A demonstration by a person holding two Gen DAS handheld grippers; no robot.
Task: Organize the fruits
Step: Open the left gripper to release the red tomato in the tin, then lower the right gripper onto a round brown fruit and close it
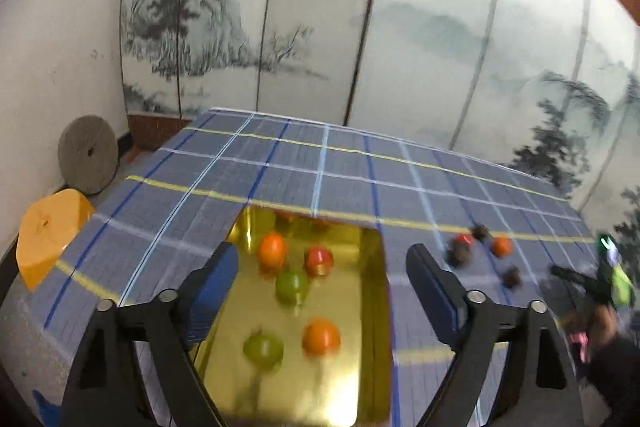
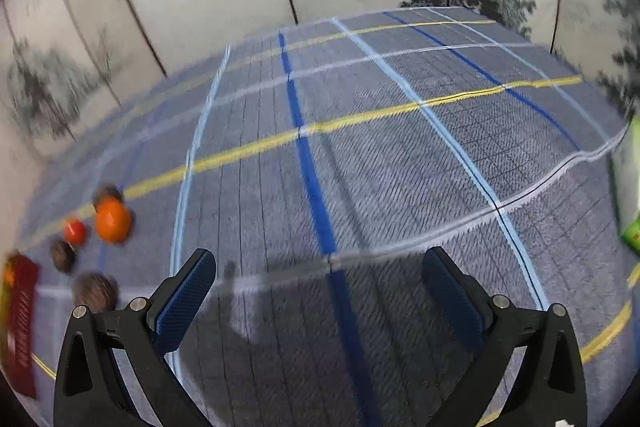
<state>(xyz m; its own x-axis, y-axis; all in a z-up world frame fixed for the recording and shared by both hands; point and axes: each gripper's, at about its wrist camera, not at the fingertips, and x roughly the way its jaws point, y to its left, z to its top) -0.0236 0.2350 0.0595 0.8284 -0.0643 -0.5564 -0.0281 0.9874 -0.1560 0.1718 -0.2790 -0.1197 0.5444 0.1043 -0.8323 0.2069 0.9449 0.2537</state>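
Observation:
A gold tray [image 1: 368,367] lies on the blue plaid tablecloth [image 1: 320,163] and holds several fruits: two orange ones [image 1: 273,247] [image 1: 321,337], a red one [image 1: 319,259] and two green ones [image 1: 292,285] [image 1: 263,347]. My left gripper [image 1: 320,279] is open and empty, hovering over the tray. To the tray's right lie loose fruits: a red one [image 1: 464,239], an orange one [image 1: 501,245] and dark brown ones [image 1: 512,275]. In the right wrist view they show at the left: orange [image 2: 113,219], red [image 2: 75,231], brown [image 2: 95,291]. My right gripper [image 2: 320,267] is open and empty over bare cloth.
A yellow stool [image 1: 50,231] and a round stone disc [image 1: 89,159] stand left of the table by the wall. A painted folding screen [image 1: 360,27] backs the table. A green package [image 2: 632,187] lies at the right edge. A red object [image 2: 22,323] sits at the far left.

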